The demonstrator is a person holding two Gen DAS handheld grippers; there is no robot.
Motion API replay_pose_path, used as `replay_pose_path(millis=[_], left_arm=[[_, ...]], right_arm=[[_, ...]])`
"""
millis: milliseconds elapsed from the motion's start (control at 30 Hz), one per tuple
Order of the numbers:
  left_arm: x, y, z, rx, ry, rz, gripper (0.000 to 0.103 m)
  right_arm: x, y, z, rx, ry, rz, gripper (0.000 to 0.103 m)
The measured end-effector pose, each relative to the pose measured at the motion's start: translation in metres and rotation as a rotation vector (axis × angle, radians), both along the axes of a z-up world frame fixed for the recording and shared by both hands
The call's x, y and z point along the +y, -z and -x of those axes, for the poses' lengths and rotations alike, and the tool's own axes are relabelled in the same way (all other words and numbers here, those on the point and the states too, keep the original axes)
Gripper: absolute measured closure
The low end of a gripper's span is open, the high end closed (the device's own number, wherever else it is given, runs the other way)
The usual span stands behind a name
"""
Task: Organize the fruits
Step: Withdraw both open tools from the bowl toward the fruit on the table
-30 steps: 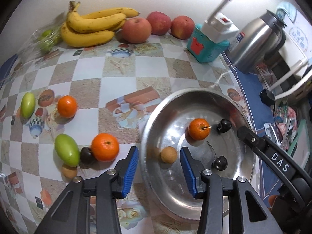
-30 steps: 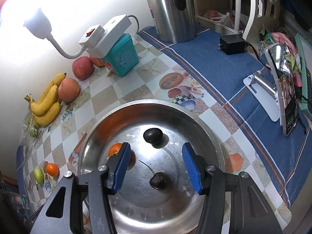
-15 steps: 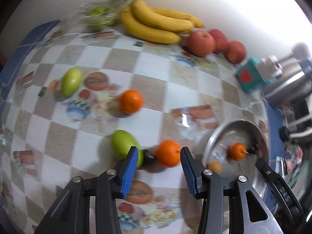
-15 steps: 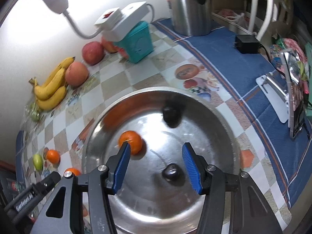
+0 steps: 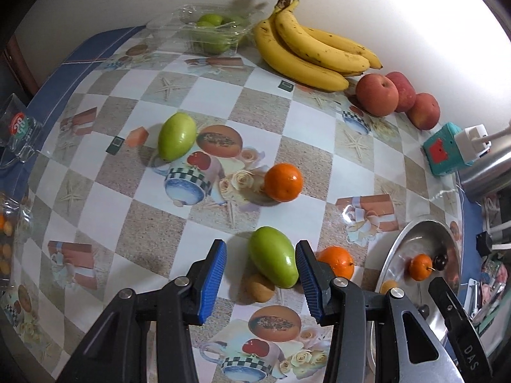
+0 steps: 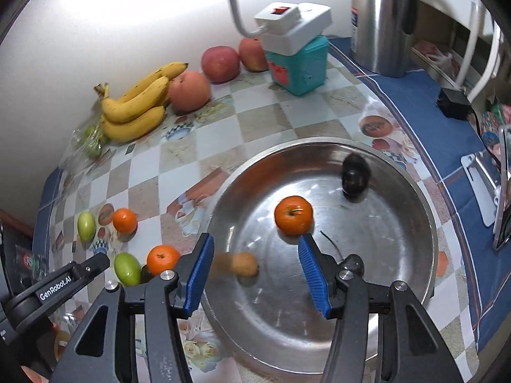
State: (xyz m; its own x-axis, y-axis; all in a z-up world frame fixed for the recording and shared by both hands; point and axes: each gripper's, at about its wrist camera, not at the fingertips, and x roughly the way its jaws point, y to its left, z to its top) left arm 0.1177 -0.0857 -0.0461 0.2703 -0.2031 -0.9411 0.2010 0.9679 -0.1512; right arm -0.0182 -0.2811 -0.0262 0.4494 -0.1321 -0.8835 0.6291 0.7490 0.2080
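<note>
the left gripper (image 5: 260, 269) has swung away from the bowl (image 5: 415, 233) and now hangs over the loose fruit on the table (image 5: 287, 118), jaws open around a green fruit (image 5: 272, 261) without pressing it. an orange (image 5: 336, 261) and a small brown fruit (image 5: 259, 286) sit just beside it. the right gripper (image 6: 254, 263) is open and empty over the bowl, where an orange, a brown fruit (image 6: 244, 265) and two dark fruits already lie. so the green one looks next to go in.
</note>
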Motion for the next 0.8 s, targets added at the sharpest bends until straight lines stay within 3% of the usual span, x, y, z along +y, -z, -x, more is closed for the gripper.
replay_pose_path(millis=[200, 267, 333, 533, 667, 800], left_arm=[[0.004, 0.002, -0.001, 0.005, -0.014, -0.009, 0.053], [0.006, 0.005, -0.002, 0.013, -0.024, -0.015, 0.039], [0.009, 0.009, -0.004, 0.020, -0.044, -0.027, 0.032], [0.019, 0.019, -0.007, 0.026, -0.097, -0.089, 0.027], [0.028, 0.025, -0.009, 0.023, -0.148, -0.128, 0.013], [0.036, 0.029, -0.010, 0.021, -0.189, -0.151, 0.012]], right_arm=[[0.004, -0.001, -0.003, 0.005, -0.020, 0.005, 0.047], [0.005, 0.000, -0.005, 0.015, -0.023, 0.012, 0.047], [0.006, 0.003, -0.006, 0.022, -0.022, 0.014, 0.041], [0.013, 0.011, -0.012, 0.048, -0.051, 0.019, 0.031], [0.016, 0.015, -0.015, 0.062, -0.062, 0.027, 0.028], [0.018, 0.020, -0.018, 0.073, -0.074, 0.017, 0.027]])
